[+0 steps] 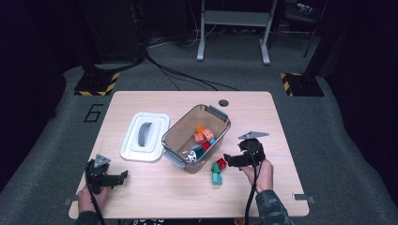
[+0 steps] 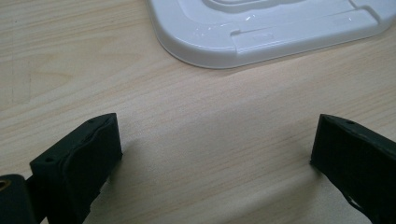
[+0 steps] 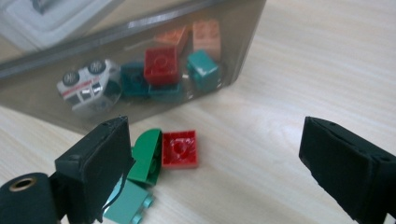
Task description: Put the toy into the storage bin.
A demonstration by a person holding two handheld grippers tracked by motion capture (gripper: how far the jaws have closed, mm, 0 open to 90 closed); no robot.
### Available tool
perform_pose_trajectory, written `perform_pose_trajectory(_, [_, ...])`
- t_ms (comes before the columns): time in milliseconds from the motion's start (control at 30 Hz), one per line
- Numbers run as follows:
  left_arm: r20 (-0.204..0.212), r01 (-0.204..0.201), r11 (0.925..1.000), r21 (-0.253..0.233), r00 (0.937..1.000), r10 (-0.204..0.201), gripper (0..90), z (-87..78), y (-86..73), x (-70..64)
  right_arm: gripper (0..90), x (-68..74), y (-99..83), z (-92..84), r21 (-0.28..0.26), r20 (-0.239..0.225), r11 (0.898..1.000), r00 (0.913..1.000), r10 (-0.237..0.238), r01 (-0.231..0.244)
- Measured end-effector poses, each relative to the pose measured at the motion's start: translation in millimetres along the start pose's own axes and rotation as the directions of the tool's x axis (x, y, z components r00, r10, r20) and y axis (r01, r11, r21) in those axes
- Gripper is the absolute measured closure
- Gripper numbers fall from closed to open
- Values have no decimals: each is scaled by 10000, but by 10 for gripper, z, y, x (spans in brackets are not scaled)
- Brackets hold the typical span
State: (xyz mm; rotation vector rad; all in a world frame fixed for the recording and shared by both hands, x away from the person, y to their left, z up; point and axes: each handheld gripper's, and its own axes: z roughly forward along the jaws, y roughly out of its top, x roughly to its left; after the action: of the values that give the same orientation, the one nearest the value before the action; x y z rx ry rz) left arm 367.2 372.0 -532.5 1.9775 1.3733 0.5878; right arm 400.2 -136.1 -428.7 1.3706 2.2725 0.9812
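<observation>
R tongs (image 3: 212, 154) wide open nr red brick (image 3: 180, 148), nothing gripped; L tongs (image 2: 217, 144) open, empty.

Bricks (image 1: 218, 169) beside bin (image 1: 180, 139) — lid (image 1: 144, 136) left

High view looks down on the whole table (image 1: 141, 197); gripper views sit close over it, sharing the lid (image 2: 261, 37).

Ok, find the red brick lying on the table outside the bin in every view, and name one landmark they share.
High view: red brick lies on the table just outside the clear bin, ahead of the right gripper.
Left gripper view: not in it.
Right gripper view: lower centre, between the open jaws, nearer the left one.
Shared landmark: the white lid.
</observation>
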Motion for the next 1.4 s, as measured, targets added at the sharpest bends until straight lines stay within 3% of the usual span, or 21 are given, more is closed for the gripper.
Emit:
perform_pose_trajectory(200, [-26, 9, 10000, 4, 10000, -9, 16, 1, 0, -1, 83, 63, -124, 147, 288, -133, 9996, 9999, 66, -62])
perform_pose_trajectory(367, [3, -4, 10000, 40, 10000, 4, 16, -2, 2, 1, 153, 104, -189, 269, 543, 87, 9985, 9999, -71, 66])
perform_pose_trajectory(467, [-32, 17, 10000, -36, 10000, -17, 16, 3, -1, -3, 234, 79, -219, 368, 632, 291, 9979, 9995, 98, -116])
perform_pose_trajectory(600, [-33, 17, 10000, -38, 10000, -17, 16, 3, -1, -2, 408, 59, -233, 487, 868, 241, 9952, 9987, 441, -460])
perform_pose_trajectory(767, [24, -11, 10000, 85, 10000, 11, 16, -5, 4, 2, 611, 73, -192, 577, 990, 338, 9948, 9992, 211, -243])
perform_pose_trajectory(900, [-30, 25, 10000, -68, 10000, -25, 16, 6, -2, -3, 707, 94, -171, 628, 1290, 284, 9915, 9995, 102, -138])
perform_pose_trajectory(1100, [17, -8, 10000, 60, 10000, 8, 16, -4, 3, 2, 856, 96, -201, 655, 1519, 636, 9884, 9980, -34, -63])
perform_pose_trajectory(1367, [9, -3, 10000, 46, 10000, 3, 16, -2, 3, 1, 877, -42, -238, 576, 1604, 1256, 9869, 9921, -2, -201])
perform_pose_trajectory(1400, [7, -2, 10000, 39, 10000, 2, 16, -2, 2, 1, 869, -52, -246, 562, 1624, 1287, 9860, 9915, 168, -377])
